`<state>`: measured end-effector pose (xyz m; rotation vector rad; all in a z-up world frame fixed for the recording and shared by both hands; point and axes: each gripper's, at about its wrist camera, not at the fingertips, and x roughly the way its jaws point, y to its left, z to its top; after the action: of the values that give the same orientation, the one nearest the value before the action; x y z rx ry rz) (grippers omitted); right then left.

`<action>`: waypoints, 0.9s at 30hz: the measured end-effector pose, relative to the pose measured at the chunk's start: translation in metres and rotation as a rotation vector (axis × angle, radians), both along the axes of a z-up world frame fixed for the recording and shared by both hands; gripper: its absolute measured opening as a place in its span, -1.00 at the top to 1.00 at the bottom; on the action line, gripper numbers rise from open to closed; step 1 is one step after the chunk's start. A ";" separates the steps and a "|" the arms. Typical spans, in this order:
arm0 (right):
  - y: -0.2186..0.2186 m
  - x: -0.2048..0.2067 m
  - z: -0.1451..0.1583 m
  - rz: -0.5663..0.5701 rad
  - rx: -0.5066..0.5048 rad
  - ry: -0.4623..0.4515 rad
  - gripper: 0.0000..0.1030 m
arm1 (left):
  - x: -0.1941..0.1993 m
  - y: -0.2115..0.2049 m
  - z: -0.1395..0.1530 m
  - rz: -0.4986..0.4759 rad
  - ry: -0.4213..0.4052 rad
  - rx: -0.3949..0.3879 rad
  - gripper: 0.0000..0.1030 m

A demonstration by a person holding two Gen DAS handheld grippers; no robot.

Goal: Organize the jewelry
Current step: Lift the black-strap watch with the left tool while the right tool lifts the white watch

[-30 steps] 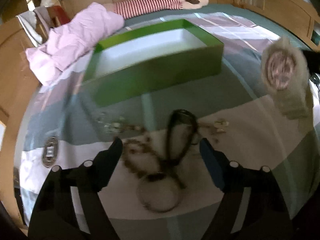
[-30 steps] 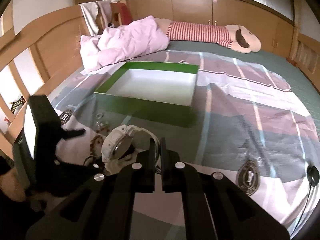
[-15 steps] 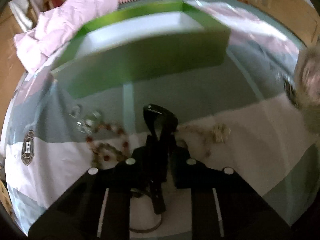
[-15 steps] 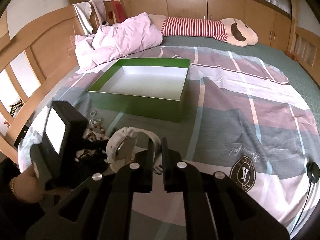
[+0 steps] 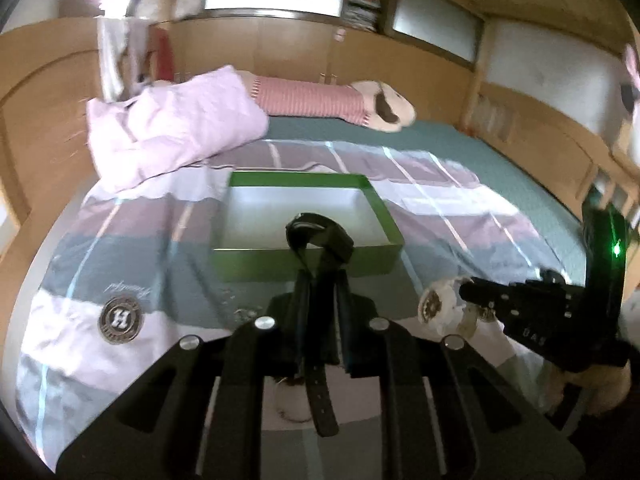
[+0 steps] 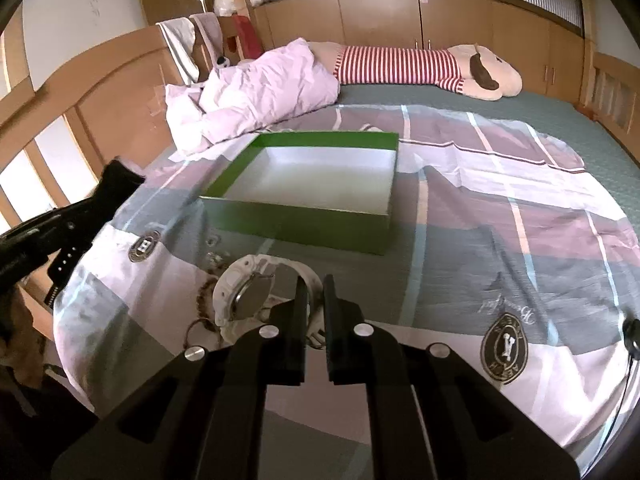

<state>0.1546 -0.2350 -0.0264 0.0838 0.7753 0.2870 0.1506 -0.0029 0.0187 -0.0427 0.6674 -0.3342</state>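
Now, left tool: clamps black watch, strap end hidden.
Right tool: pinches white watch, band half-covered.
Beads: blurred.

Left wrist view: raised above the bedspread, facing forward along the fingers toward the green box just ahead. Right wrist view: similar height, same heading, box ahead-left. Shared: box, pink quilt, striped plush, each other's tool.
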 end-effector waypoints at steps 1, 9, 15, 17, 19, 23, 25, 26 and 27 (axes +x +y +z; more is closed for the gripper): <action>0.002 -0.002 0.003 -0.003 0.006 -0.006 0.85 | -0.004 0.003 0.000 0.006 0.001 -0.002 0.72; 0.016 -0.004 0.016 -0.039 0.005 -0.076 0.85 | -0.008 0.011 -0.013 -0.011 0.042 0.030 0.72; 0.016 0.006 0.010 -0.049 -0.003 -0.063 0.85 | -0.006 0.014 -0.018 -0.005 0.051 0.029 0.72; 0.016 0.006 0.010 -0.043 -0.007 -0.064 0.85 | -0.006 0.014 -0.018 -0.008 0.054 0.028 0.72; 0.018 0.006 0.010 -0.040 -0.010 -0.068 0.85 | -0.006 0.014 -0.017 -0.009 0.048 0.031 0.72; 0.018 0.005 0.009 -0.034 -0.013 -0.067 0.85 | -0.006 0.013 -0.018 -0.008 0.048 0.031 0.71; 0.016 0.005 0.009 -0.033 -0.015 -0.067 0.85 | -0.005 0.013 -0.018 -0.008 0.048 0.032 0.71; 0.017 0.005 0.009 -0.035 -0.014 -0.068 0.85 | -0.005 0.014 -0.018 -0.011 0.049 0.033 0.71; 0.016 0.005 0.008 -0.037 -0.014 -0.067 0.85 | -0.005 0.013 -0.018 -0.009 0.050 0.033 0.71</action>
<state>0.1596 -0.2189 -0.0180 0.0749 0.7088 0.2485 0.1457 0.0106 0.0006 -0.0166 0.7224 -0.3320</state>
